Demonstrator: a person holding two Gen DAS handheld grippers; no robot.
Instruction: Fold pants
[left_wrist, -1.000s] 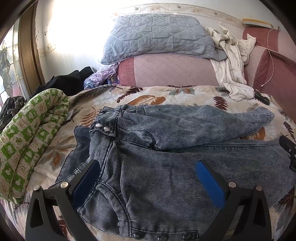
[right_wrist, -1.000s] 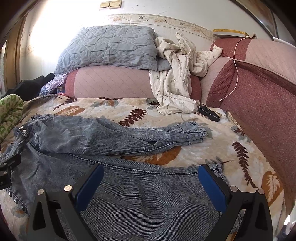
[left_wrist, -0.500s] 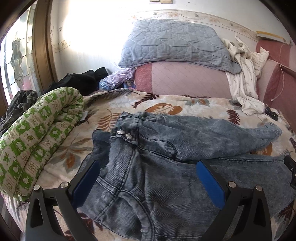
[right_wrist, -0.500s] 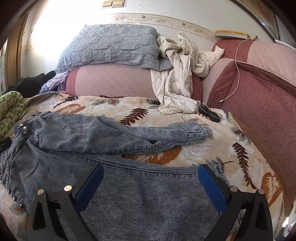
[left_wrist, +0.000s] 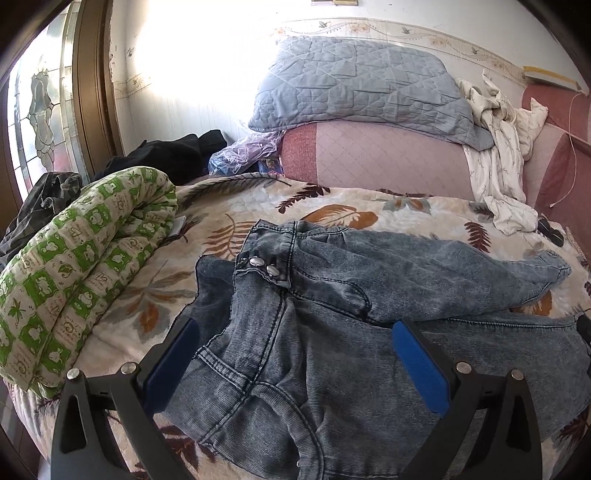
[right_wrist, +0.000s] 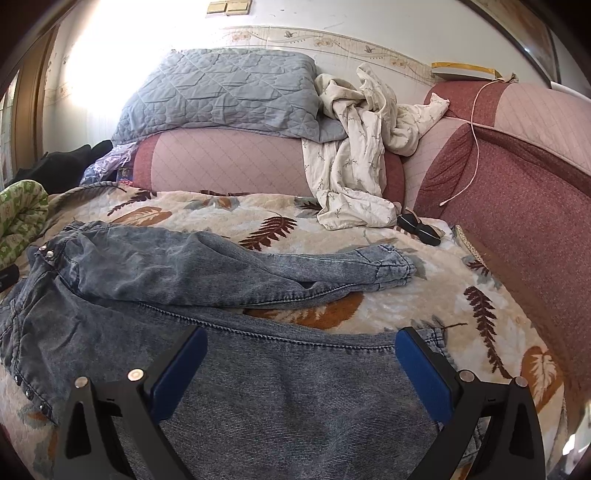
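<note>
one pants (left_wrist: 332, 332), two grippers (jaws apart)

The bedspread (right_wrist: 369, 236) has open room past the far leg of the jeans (right_wrist: 229, 266), and more on the right by the near leg. A rolled green quilt (left_wrist: 74, 266) blocks the left side. A white cloth (right_wrist: 354, 177) and a small black thing (right_wrist: 419, 229) fill the far right corner. Red cushions (right_wrist: 517, 206) wall off the right.

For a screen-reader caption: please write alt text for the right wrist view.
Grey-blue denim pants lie spread on a leaf-print bedspread, beneath the open right gripper. One leg's cuff points toward a maroon cushion.
</note>
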